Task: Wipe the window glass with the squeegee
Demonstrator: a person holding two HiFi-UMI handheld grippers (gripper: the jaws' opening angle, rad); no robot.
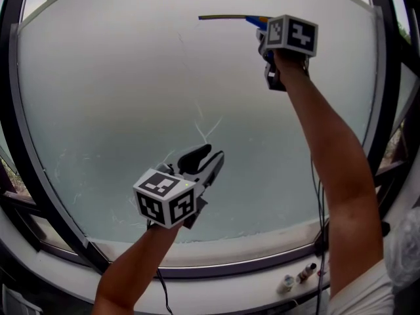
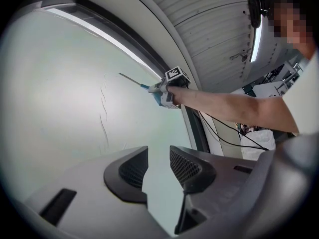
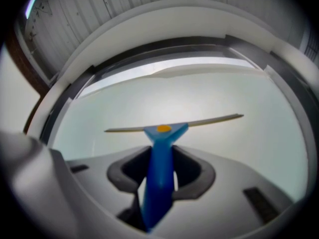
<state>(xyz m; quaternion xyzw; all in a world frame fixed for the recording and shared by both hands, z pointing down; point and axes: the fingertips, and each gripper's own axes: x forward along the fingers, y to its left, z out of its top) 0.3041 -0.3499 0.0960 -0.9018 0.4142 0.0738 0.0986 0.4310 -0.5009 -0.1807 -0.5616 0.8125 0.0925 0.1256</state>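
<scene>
Pale, milky glass fills nearly everything in front of the person: the window glass (image 1: 118,90) sits in a dark frame (image 1: 14,149) with a light sill (image 1: 262,247) running along its foot. High up on the pane, toward the right, the right claw (image 1: 264,33) is raised at the end of an outstretched arm and is clamped on the blue handle of the squeegee (image 3: 159,153). The handle runs straight out between the two jaws, which press on it from either side. Its long thin blade lies level and seems to rest against the glass near the top, reaching left from the handle, with a small orange spot where handle meets blade. Lower down, near the middle of the pane, the left claw (image 1: 211,157) points at the glass with its jaws a little apart and nothing between them. A few thin whitish streaks (image 1: 205,128) mark the glass just above it. Two small bottles (image 1: 296,278) lie on the ledge below the sill, at the right, near a dark cable (image 1: 319,202).
</scene>
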